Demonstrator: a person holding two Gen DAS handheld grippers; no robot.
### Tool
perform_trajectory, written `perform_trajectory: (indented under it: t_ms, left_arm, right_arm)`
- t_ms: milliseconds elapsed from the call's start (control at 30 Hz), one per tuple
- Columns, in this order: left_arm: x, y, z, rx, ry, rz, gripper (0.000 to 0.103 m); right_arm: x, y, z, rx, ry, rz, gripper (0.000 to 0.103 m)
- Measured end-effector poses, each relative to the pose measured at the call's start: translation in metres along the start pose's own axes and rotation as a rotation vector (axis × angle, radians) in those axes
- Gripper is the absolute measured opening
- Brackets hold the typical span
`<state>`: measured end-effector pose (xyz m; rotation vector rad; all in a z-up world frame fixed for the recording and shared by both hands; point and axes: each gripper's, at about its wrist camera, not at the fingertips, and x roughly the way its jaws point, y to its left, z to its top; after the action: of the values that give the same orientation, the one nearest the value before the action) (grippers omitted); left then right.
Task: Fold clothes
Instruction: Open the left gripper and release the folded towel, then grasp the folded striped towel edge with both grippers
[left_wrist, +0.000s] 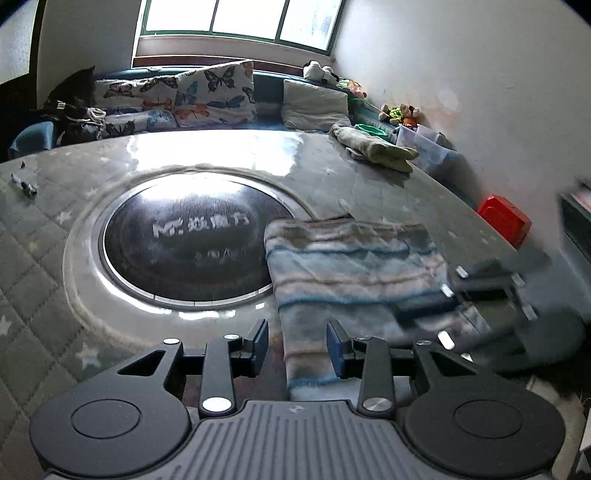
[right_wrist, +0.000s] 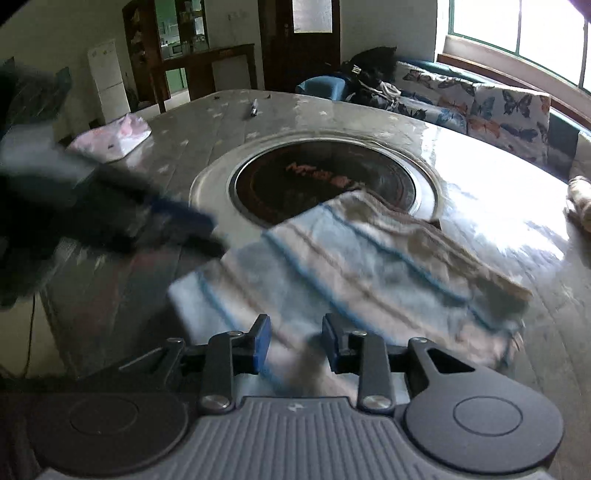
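Note:
A folded blue, white and brown striped cloth (left_wrist: 354, 269) lies on the grey table, partly over the round dark centre plate (left_wrist: 184, 240). My left gripper (left_wrist: 297, 347) is open above the cloth's near left edge, nothing between its blue pads. My right gripper (right_wrist: 295, 345) is open over the cloth (right_wrist: 362, 266) at its near side. In the left wrist view the right gripper (left_wrist: 491, 288) shows blurred at the cloth's right edge. In the right wrist view the left gripper (right_wrist: 177, 221) shows blurred at the cloth's left corner.
A greenish folded garment (left_wrist: 376, 147) lies at the far right of the table (left_wrist: 55, 258). A pink-white folded garment (right_wrist: 114, 138) lies at the far left in the right wrist view. A pen (right_wrist: 254, 107) lies far back. A butterfly-print sofa (left_wrist: 184, 99) runs behind. A red box (left_wrist: 506, 219) sits by the wall.

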<state>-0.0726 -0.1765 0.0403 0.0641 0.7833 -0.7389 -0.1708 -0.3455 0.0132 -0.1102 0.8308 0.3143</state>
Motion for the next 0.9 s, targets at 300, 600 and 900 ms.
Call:
perform_trajectory:
  t_ms: [300, 600, 900]
  left_arm:
    - [0.028, 0.005, 0.016, -0.030, 0.026, 0.041, 0.045]
    - [0.040, 0.007, 0.014, -0.087, 0.045, 0.046, 0.053]
    - [0.044, 0.004, 0.013, -0.093, 0.058, 0.028, 0.053]
  right_arm:
    - [-0.034, -0.014, -0.033, 0.156, -0.064, -0.018, 0.035]
    - [-0.046, -0.066, -0.047, 0.423, -0.145, -0.171, 0.051]
    - [-0.028, -0.081, -0.061, 0.602, -0.188, -0.185, 0.057]
